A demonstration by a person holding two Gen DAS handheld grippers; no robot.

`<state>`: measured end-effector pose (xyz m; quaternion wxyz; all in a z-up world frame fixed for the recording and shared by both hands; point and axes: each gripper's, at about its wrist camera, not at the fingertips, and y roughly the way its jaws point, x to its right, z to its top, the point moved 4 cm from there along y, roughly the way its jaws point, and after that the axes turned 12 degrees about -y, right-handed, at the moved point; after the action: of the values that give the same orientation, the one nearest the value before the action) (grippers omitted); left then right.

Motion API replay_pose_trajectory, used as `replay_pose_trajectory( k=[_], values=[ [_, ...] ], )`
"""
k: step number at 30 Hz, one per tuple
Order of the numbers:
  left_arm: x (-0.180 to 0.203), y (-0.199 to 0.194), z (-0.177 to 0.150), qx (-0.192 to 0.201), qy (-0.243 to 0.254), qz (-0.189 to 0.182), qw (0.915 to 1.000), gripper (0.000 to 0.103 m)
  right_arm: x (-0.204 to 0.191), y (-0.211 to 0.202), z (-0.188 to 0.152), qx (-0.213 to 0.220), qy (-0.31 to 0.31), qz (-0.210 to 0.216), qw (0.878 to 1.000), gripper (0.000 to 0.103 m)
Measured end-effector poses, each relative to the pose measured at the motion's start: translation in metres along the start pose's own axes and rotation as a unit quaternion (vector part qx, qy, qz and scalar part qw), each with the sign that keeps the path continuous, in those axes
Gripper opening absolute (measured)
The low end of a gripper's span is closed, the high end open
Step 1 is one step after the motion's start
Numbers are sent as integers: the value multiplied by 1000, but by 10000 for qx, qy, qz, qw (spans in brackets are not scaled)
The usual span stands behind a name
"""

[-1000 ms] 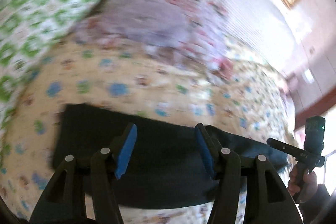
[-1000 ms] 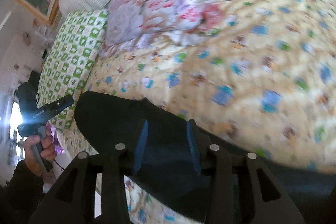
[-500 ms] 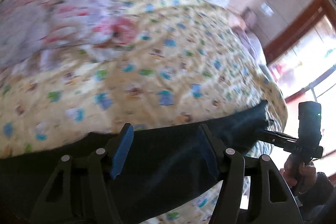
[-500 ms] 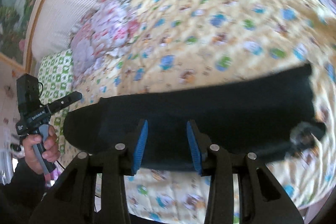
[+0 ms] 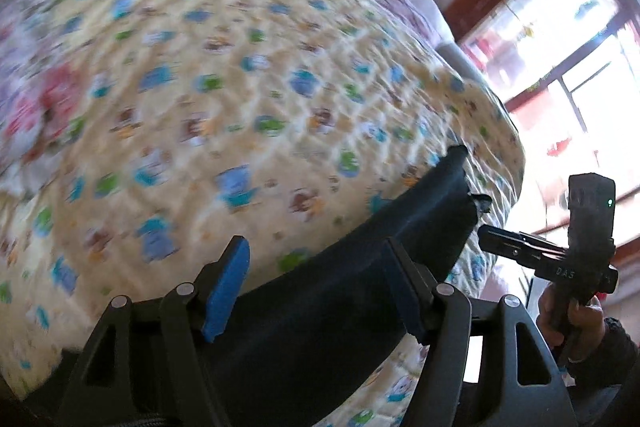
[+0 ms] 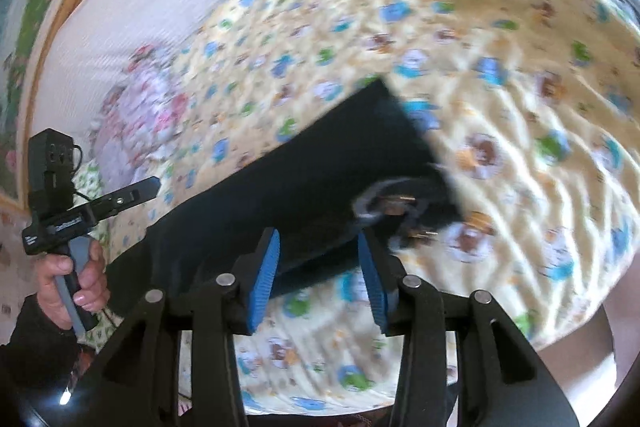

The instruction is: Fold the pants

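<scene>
Your left gripper (image 5: 316,291) was released, jaws wide over the dark pants (image 5: 360,291); your right gripper (image 6: 320,275) was also spread, gripping nothing. The pants lay stretched along the near edge of the bed (image 6: 500,107), waistband (image 6: 396,203) rightward. So close to the edge, a careless tug could have dragged them off. Only "DAS" read clearly on the right gripper's body.

A cartoon-print quilt (image 5: 248,99) is covering the bed. A floral pillow (image 6: 136,115) is lying at its far edge. Sunlight is pouring through a window (image 5: 576,39).
</scene>
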<state>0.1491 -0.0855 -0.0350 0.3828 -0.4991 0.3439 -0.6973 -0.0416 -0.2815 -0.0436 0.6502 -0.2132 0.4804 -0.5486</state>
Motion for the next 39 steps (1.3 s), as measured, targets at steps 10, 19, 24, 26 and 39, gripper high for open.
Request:
replay_pose_trajectory(
  k=[10,19,24,26,39],
  values=[
    [64,75,17,-942,1214,22,9881,69,38,-2,-13,237,1137,-37,9932,49],
    [86,119,23,-1865,1405,-426,9714,69,59,6,-14,584,2022,786,9744,57],
    [104,139,22,-2111,1730,-358,9614,69,70,13,-15,721,2542,1185,9571,60],
    [112,145,23,-2141,1810,-405,9590,69,73,13,-16,805,2590,1294,9538,61],
    [140,156,36,-2272,1874,-1134,9489,21,77,1,-26,915,2274,1446,9587,11]
  ],
)
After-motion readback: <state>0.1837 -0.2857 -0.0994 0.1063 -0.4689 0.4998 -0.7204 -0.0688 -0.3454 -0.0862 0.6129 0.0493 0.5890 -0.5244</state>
